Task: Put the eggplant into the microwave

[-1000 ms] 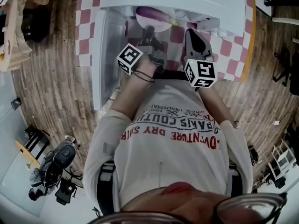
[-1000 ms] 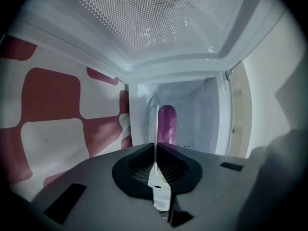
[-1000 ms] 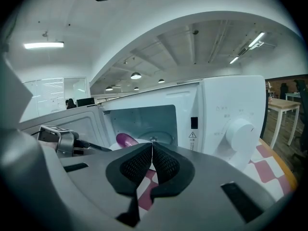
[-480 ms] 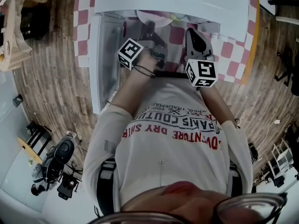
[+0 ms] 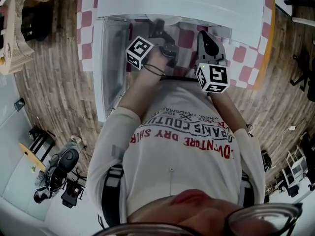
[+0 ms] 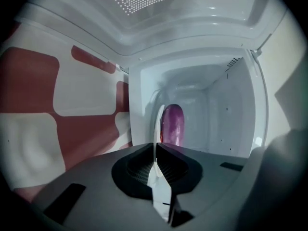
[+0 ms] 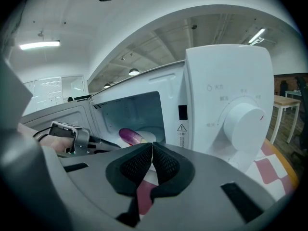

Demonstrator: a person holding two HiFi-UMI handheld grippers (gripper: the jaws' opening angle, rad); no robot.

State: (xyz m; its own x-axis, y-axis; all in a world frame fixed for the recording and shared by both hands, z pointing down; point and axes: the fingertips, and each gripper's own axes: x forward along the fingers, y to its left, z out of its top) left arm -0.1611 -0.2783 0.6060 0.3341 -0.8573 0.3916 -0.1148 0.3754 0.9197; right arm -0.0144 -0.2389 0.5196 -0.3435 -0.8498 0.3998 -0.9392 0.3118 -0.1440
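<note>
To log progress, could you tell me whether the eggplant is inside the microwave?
Yes, the eggplant lies inside the open microwave.

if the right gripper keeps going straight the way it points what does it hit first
Most likely the right gripper, shut and empty, would meet the microwave at its warning label beside the open cavity. A little leftward it would pass inside toward the eggplant; depth is unclear.

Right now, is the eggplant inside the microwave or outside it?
Inside: the eggplant lies on a plate in the microwave's open cavity.
</note>
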